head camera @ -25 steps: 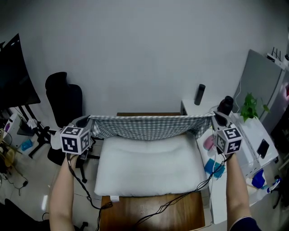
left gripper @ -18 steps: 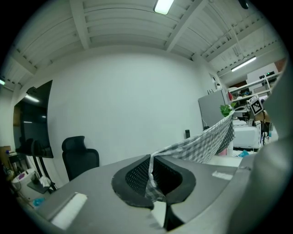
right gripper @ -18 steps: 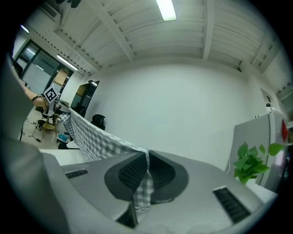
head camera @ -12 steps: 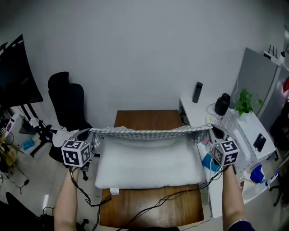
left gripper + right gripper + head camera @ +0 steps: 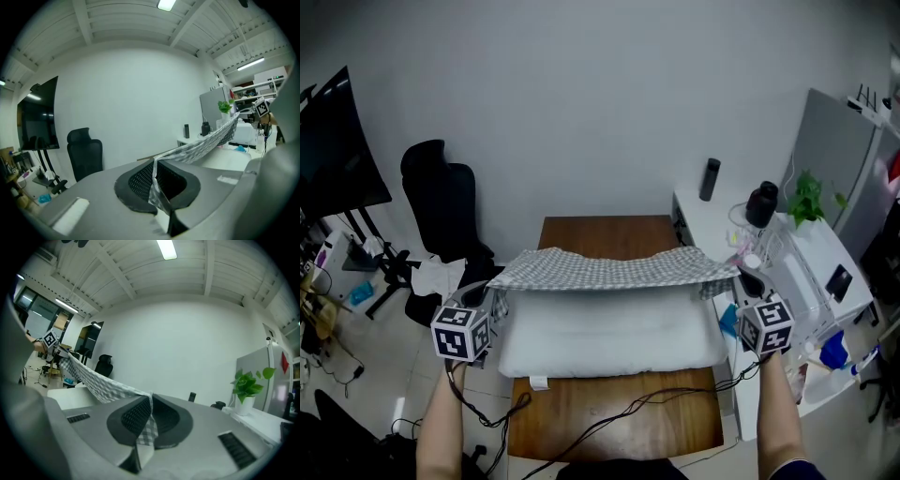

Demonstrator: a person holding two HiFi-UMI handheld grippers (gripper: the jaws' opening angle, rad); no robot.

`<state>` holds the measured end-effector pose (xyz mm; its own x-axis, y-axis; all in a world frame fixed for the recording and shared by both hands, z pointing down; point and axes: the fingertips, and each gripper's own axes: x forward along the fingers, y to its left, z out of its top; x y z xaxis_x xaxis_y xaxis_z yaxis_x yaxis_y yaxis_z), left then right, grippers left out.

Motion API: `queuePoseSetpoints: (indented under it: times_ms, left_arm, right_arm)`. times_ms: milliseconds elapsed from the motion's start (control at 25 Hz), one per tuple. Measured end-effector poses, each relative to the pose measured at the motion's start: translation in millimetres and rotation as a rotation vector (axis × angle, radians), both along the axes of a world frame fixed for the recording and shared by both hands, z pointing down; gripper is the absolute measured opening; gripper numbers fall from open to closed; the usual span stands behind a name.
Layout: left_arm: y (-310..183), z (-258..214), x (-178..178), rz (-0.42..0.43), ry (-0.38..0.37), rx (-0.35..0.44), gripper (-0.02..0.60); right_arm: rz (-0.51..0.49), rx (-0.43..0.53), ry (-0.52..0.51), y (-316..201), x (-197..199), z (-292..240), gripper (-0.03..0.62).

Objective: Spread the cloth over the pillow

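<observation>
A grey checked cloth [image 5: 614, 270] hangs stretched flat between both grippers, just above the far half of a white pillow [image 5: 609, 337]. The pillow lies on a brown wooden table [image 5: 609, 427]. My left gripper [image 5: 492, 292] is shut on the cloth's left corner, beside the pillow's left end. My right gripper [image 5: 739, 279] is shut on the right corner, beside the pillow's right end. In the left gripper view the cloth [image 5: 201, 145] runs away rightward from the shut left gripper [image 5: 157, 180]. In the right gripper view the cloth [image 5: 93, 380] leads off to the left from the right gripper [image 5: 149, 420].
A black office chair [image 5: 441, 202] and a dark monitor [image 5: 337, 150] stand at the left. A white side desk [image 5: 787, 272] at the right carries a dark bottle [image 5: 709, 179], a plant [image 5: 811, 199] and small items. Black cables [image 5: 628, 417] cross the table's near part.
Both grippers have come back toward me and lower. The cloth, earlier bunched along the pillow's far edge, now lies drawn out as a flat sheet over the pillow's far half.
</observation>
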<state>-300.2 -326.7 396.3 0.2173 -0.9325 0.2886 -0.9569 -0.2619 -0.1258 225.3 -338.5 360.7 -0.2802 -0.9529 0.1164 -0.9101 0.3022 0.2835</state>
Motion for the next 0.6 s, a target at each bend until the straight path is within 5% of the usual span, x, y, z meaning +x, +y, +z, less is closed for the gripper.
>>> queuePoseSetpoints:
  times_ms: [600]
  left_arm:
    - [54.7,74.8,6.2,0.052,-0.136,-0.126,0.014]
  right_arm:
    - [-0.011,-0.111,0.094,44.7,5.2,62.1,0.012]
